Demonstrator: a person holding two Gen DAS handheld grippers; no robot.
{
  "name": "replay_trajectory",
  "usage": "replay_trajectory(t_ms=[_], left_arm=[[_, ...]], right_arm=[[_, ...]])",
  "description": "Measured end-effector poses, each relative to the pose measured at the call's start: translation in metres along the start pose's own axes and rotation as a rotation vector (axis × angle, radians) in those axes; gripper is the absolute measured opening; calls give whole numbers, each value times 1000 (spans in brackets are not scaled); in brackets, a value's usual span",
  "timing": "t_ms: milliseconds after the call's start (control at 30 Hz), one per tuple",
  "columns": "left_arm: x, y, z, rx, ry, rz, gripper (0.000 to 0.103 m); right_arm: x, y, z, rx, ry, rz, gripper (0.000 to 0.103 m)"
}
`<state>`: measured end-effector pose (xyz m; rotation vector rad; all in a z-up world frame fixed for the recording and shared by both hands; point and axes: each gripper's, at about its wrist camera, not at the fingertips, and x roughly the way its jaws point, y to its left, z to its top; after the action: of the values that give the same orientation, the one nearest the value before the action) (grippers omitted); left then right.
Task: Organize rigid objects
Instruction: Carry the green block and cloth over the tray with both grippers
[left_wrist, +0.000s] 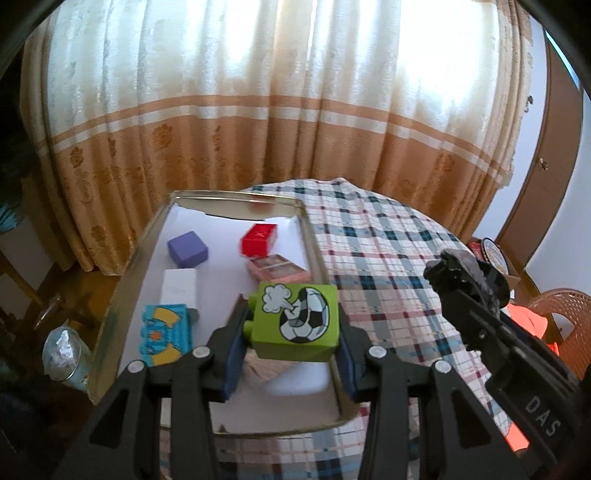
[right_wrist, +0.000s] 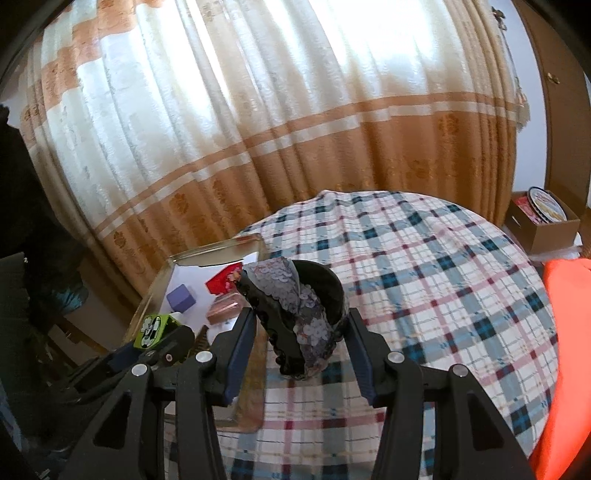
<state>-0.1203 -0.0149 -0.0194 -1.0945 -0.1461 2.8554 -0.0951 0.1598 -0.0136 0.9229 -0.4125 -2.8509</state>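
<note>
My left gripper (left_wrist: 293, 325) is shut on a green toy block with a football picture (left_wrist: 297, 321), held above the near part of a metal tray (left_wrist: 142, 243). In the tray lie a purple cube (left_wrist: 187, 249), a red box (left_wrist: 259, 240), a pink box (left_wrist: 277, 271), a white box (left_wrist: 179, 286) and a blue toy block (left_wrist: 166, 334). My right gripper (right_wrist: 301, 321) is shut on a black sequinned object (right_wrist: 295, 314), held above the checked tablecloth (right_wrist: 424, 288). That object also shows in the left wrist view (left_wrist: 465, 273). The green block shows in the right wrist view (right_wrist: 155, 328).
A curtain (left_wrist: 258, 110) hangs behind the round table. A jar (left_wrist: 64, 354) stands left of the tray. A cardboard box (right_wrist: 543, 225) and an orange item (right_wrist: 569, 350) are at the right, with a brown chair (left_wrist: 565, 314) and a wooden door (left_wrist: 543, 166).
</note>
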Motion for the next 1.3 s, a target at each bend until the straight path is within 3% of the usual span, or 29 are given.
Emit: replay_trajectory(t_ms=[533, 1033, 1300], left_arm=[[12, 42, 21, -27, -8, 98, 42], [29, 72, 46, -51, -8, 168, 42], [44, 69, 60, -10, 6, 199, 42]], right_arm=[[33, 49, 19, -52, 18, 80, 52], [65, 69, 47, -82, 4, 73, 52], [97, 79, 63, -91, 46, 89, 52]])
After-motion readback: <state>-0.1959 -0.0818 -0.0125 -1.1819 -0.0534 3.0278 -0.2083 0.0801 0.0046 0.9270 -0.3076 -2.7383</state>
